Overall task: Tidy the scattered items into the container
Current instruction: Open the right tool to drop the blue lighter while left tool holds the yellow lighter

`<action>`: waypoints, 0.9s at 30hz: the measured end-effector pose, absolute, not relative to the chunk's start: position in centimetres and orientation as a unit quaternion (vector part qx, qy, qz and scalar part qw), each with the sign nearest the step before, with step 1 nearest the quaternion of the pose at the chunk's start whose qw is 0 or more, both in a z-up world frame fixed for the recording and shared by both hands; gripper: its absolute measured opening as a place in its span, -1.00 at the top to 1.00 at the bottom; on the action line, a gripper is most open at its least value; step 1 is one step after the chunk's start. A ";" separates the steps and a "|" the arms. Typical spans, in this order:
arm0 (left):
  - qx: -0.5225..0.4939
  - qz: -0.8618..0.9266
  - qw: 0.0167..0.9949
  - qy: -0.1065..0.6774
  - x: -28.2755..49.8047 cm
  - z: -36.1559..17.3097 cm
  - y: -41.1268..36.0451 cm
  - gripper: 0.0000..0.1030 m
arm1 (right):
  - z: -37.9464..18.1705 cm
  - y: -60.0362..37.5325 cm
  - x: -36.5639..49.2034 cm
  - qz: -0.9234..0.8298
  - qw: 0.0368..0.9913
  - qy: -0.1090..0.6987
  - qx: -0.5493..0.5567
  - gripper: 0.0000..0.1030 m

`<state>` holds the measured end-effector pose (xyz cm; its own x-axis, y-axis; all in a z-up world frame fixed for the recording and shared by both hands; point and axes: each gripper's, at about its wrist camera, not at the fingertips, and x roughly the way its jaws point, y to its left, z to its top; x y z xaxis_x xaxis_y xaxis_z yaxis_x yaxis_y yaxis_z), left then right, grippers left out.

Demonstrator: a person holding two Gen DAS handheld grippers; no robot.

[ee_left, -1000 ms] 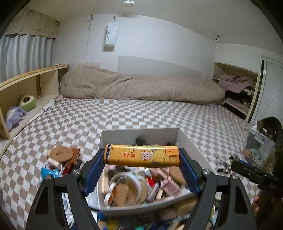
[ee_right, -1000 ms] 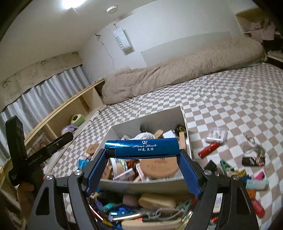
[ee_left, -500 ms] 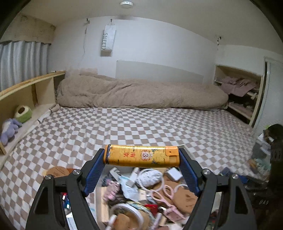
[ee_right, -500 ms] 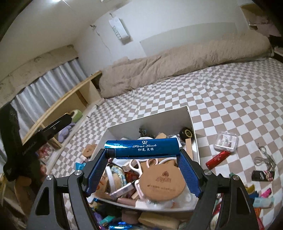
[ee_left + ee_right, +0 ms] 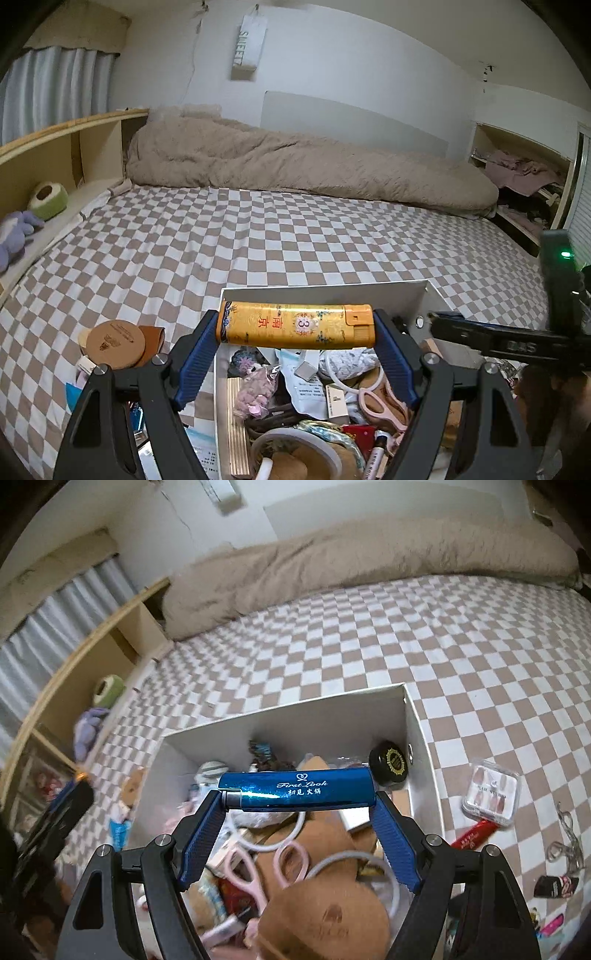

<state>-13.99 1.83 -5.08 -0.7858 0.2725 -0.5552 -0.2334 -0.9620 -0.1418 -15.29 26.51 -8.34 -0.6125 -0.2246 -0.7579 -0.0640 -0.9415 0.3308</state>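
Though clamped, both lighters crosswise.

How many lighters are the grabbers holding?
2. The yellow lighter sits between the left gripper's fingers; the blue lighter between the right's. Both are over the box.

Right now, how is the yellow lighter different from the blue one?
The yellow lighter is gold with red characters and an orange cap; the blue lighter is shiny blue with white "First Look" writing. The left gripper holds the yellow one, the right gripper holds the blue one. Both lie crosswise, pinched end to end, over the white box of odds and ends.
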 end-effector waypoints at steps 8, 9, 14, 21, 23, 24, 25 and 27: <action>-0.312 0.939 0.137 -0.052 -15.2 -6.0 1.4 -0.57 | -9.7 26.9 -18.9 -0.883 -0.005 -0.136 0.449 -0.57; -0.312 0.939 0.138 -0.055 -15.2 -6.0 1.3 -0.57 | -9.6 27.0 -19.1 -0.885 -0.009 -0.131 0.447 -0.57; -0.318 0.934 0.142 -0.077 -15.9 -6.5 0.7 -0.57 | -9.0 27.6 -18.8 -0.895 -0.024 -0.132 0.425 -0.89; -0.335 0.926 0.143 -0.100 -16.5 -7.4 0.3 -0.57 | -6.9 26.3 -12.0 -0.919 0.027 -0.112 0.378 -0.89; -0.340 0.923 0.144 -0.110 -16.7 -7.7 0.3 -0.57 | -6.7 25.9 -9.9 -0.922 0.049 -0.111 0.368 -0.89; -0.341 0.922 0.145 -0.112 -16.7 -7.8 0.4 -0.57 | -6.7 25.9 -8.9 -0.923 0.059 -0.115 0.363 -0.89; -0.343 0.921 0.147 -0.115 -16.8 -8.0 0.5 -0.57 | -6.7 25.9 -8.1 -0.924 0.065 -0.119 0.359 -0.89; -0.350 0.916 0.152 -0.122 -17.0 -8.3 0.9 -0.57 | -6.7 26.2 -7.2 -0.925 0.072 -0.127 0.350 -0.89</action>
<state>-17.04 0.90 -8.33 -0.7083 0.3639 -0.6049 -0.1936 -0.9242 -0.3292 -7.16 26.15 -6.74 -0.7440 -0.2229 -0.6299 0.0447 -0.9572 0.2859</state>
